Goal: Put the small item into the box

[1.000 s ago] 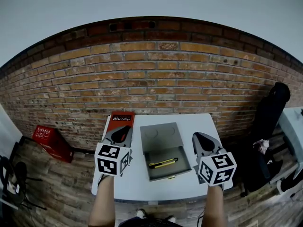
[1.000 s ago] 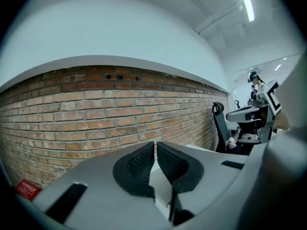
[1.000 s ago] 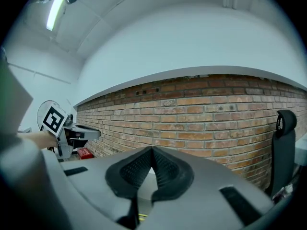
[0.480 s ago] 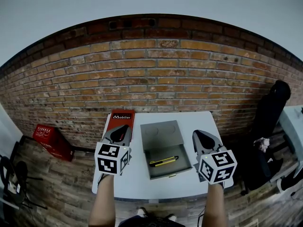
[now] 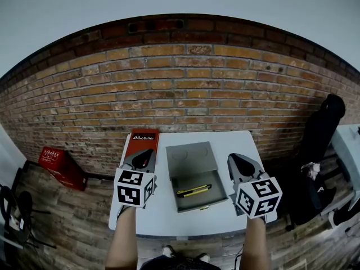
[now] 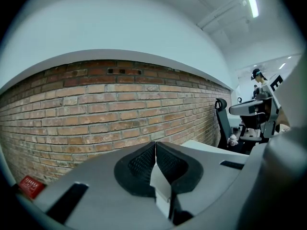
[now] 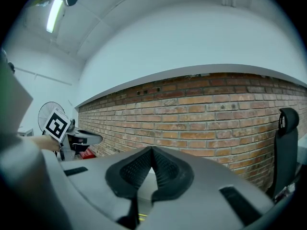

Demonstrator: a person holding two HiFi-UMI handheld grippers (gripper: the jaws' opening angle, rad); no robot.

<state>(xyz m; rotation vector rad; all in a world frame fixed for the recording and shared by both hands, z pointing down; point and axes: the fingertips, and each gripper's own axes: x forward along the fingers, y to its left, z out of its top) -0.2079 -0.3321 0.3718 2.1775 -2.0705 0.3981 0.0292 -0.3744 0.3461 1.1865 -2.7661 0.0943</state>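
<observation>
Head view, looking steeply down on 1 white table (image 5: 169,221) set against a brick wall (image 5: 185,89). On it: 1 grey box (image 5: 191,159), lid laid open flat on the far side, tray on the near side; 1 small item (image 5: 194,191) lying inside the tray; 1 red-orange carton (image 5: 142,141) w/ white lettering at the far-left corner. 2 handheld grippers flank the box. The left gripper (image 5: 147,153) is just left of the box and the right gripper (image 5: 235,161) just right of it, both above the tabletop and apart from the box. The small item is slim and stick-shaped, yellow w/ a black strip along it, resting at a slight angle across the tray floor, approx. mid-tray. Each gripper's own view shows its dark ribbed pads pressed together at the tips w/ nothing pinched between them, on both the left and the right. Off the table: 1 red crate (image 5: 54,161) on the wood floor at left, 1 black chair (image 5: 323,125) at right. Vs. a sec ago, little differs: item in the same spot in the tray, box and carton unmoved, both grippers in the same flanking places.
</observation>
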